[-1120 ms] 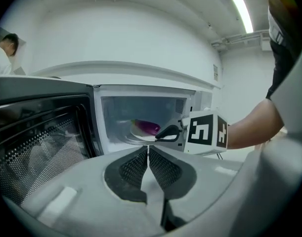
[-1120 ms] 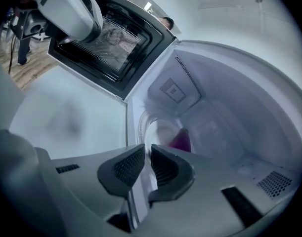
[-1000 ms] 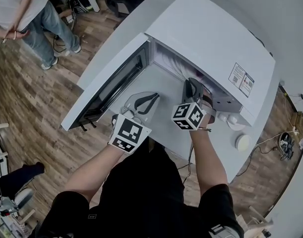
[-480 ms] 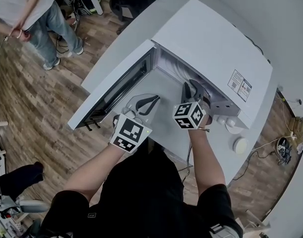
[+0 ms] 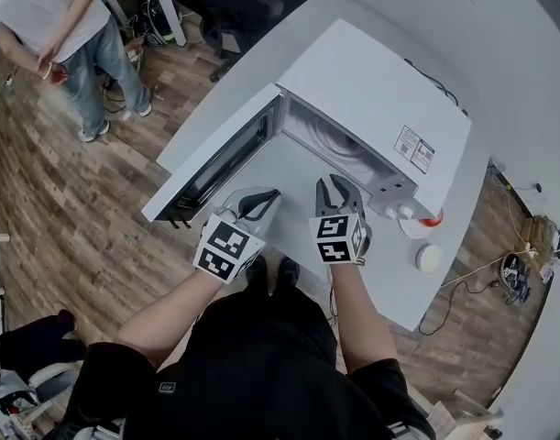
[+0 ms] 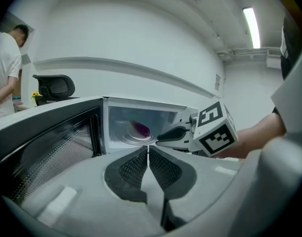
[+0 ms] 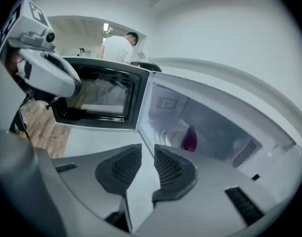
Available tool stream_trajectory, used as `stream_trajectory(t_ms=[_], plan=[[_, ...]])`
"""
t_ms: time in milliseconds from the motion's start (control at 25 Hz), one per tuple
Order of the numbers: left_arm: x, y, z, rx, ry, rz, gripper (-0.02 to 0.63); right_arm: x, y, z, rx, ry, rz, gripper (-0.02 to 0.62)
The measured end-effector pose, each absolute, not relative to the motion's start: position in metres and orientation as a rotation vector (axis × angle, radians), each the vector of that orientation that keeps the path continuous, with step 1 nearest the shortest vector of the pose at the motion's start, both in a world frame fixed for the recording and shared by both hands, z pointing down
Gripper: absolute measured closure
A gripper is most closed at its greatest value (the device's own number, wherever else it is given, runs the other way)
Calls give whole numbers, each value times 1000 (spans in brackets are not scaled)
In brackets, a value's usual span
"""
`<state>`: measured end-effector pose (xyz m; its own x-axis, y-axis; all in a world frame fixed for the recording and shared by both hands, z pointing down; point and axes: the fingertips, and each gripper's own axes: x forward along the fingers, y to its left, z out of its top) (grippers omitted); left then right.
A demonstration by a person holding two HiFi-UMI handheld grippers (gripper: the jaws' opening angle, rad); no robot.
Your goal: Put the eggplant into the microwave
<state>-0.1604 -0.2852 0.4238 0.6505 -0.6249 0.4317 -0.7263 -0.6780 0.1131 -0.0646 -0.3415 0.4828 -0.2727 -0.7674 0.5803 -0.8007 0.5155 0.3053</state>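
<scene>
The eggplant (image 7: 189,138) was purple and the microwave (image 5: 371,90) white, its door (image 5: 226,159) black-framed with a fine mesh window. The marker cubes (image 5: 226,246) bore black-and-white squares. At nine o'clock the floor (image 5: 69,209) was brown wood-grain.

- Table (image 5: 232,82): long, plain white top.
- Microwave (image 5: 371,90): white, stands at mid-table, its door (image 5: 215,168) swung open to the left.
- Small round white dish (image 5: 412,225): just beside the microwave's front right corner, with an orange piece at its rim.
- Round white puck (image 5: 429,258): near the table's near edge, close to the dish.
</scene>
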Motion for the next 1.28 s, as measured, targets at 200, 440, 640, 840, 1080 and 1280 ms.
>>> stream_trajectory(t_ms=[200,440,640,840,1080,1280], plan=[[-163,-260,406,2617,-1057,506,587,-82,-299,471,1283,-2162,245,514],[-161,-242,386,2639,-1066,442,586,-94,-258,452,1277,-2301,461,523],[-147,-218,372,2630,-1054,410,586,-88,-223,421,1167,-2475,654,541],[-126,-202,354,2621,-1059,396,586,-54,-193,388,1157,-2575,748,545],[-88,-183,331,2629,-1086,364,586,4,-159,346,1188,-2669,762,560],[-52,-164,305,2698,-1080,327,588,45,-135,316,1238,-2757,746,571]])
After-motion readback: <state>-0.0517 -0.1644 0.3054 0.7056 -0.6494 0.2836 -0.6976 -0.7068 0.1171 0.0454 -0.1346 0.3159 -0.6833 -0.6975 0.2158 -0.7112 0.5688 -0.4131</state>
